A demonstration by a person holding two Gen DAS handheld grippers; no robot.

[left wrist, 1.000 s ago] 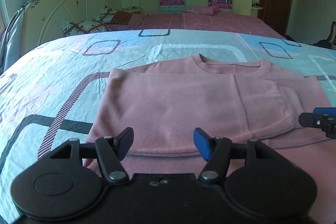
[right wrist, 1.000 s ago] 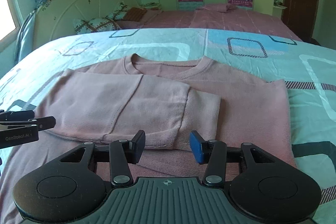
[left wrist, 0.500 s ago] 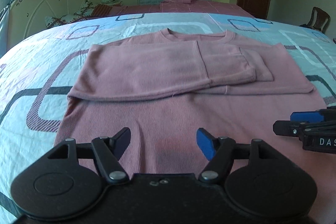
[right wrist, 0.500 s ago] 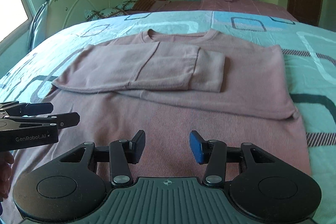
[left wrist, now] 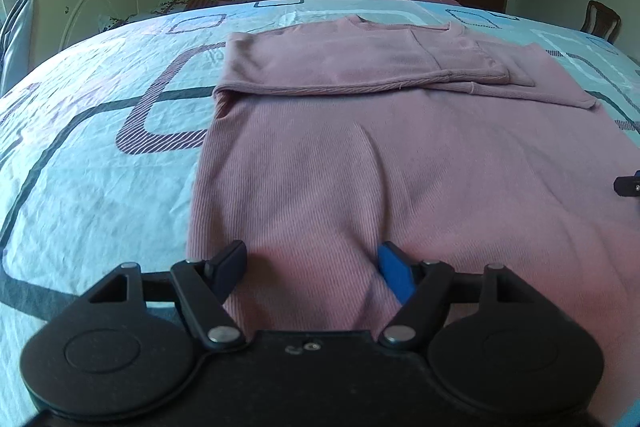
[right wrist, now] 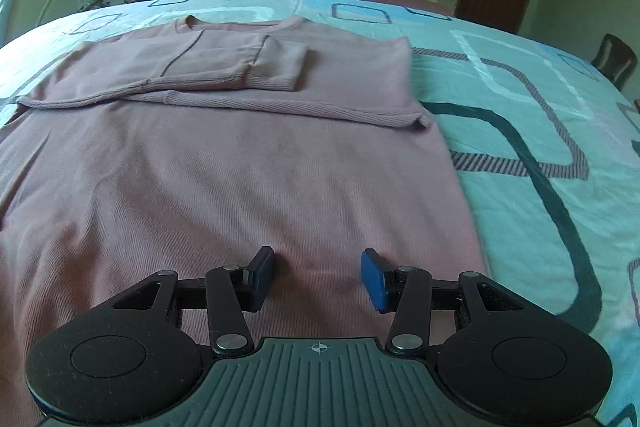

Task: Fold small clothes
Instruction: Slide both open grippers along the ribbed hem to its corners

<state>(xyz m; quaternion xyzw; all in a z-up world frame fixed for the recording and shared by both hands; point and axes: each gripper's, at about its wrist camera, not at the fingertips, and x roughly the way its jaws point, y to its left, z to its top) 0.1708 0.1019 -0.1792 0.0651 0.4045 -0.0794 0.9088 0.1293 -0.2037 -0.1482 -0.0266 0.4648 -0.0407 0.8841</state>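
Both grippers (left wrist: 312, 269) (right wrist: 318, 279) angled down over sweater (left wrist: 400, 167)

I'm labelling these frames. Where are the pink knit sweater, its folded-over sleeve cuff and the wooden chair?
Pink knit sweater (right wrist: 248, 179): right wrist view, on the flat body panel.
Folded-over sleeve cuff (right wrist: 282, 65): right wrist view, on the cuff's end.
Wooden chair (left wrist: 602, 21): left wrist view, on its backrest.

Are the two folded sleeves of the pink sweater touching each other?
Touching. The right wrist view shows one sleeve lying directly over the other sleeve across the sweater, with no gap.
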